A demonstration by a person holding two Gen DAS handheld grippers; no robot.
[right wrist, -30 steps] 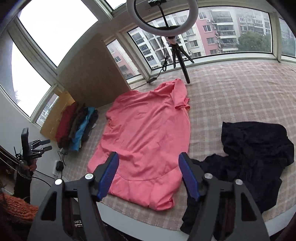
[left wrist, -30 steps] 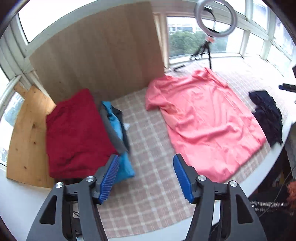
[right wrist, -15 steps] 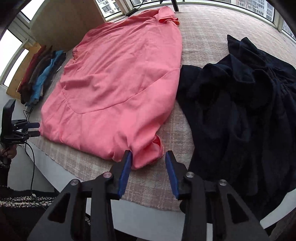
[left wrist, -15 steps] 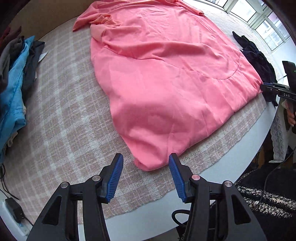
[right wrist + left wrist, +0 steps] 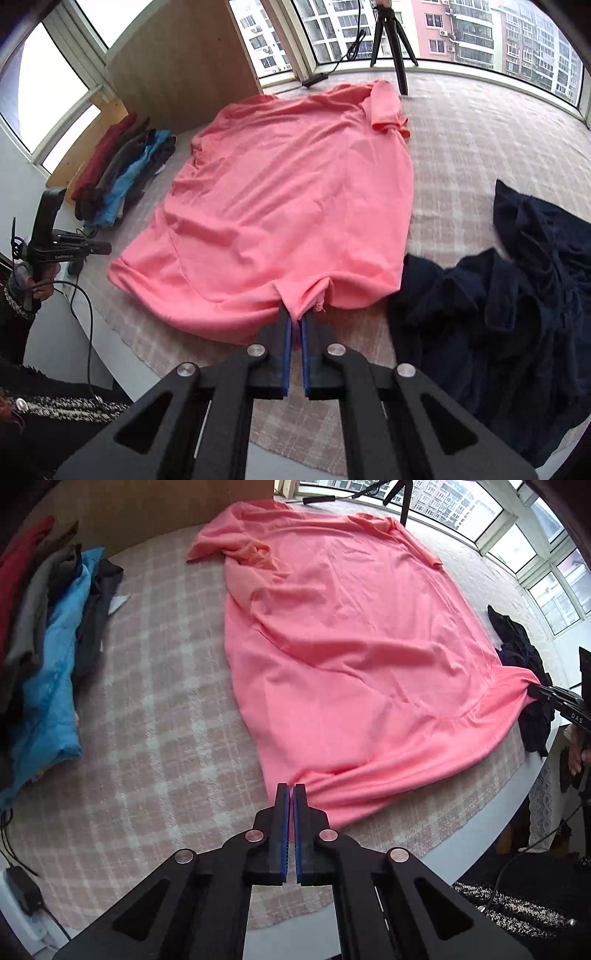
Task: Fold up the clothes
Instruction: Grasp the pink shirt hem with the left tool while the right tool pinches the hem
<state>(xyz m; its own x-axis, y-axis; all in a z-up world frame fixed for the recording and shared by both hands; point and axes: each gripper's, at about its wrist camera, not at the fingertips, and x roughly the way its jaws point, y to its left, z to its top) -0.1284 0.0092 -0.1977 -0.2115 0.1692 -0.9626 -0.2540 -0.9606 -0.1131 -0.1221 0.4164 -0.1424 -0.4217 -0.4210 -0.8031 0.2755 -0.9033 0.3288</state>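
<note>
A pink T-shirt (image 5: 343,646) lies spread flat on the checked cloth, collar end far, hem near the table's front edge. My left gripper (image 5: 290,788) is shut on the hem's left corner. My right gripper (image 5: 295,323) is shut on the hem's right corner, which bunches at its tips. The shirt also shows in the right wrist view (image 5: 295,206). The right gripper shows at the far right of the left wrist view (image 5: 554,694), and the left gripper at the left of the right wrist view (image 5: 66,247).
A crumpled dark garment (image 5: 524,295) lies right of the shirt, touching its edge. A row of folded clothes, red, grey and blue (image 5: 48,657), lies at the left by a wooden panel (image 5: 184,66). A tripod (image 5: 391,40) stands at the back. The table's rounded front edge (image 5: 461,834) is close.
Both grippers were open above the hem corners half a second ago. Now each has shut on its corner of the pink shirt, and the hem is pulled taut and bunched.
</note>
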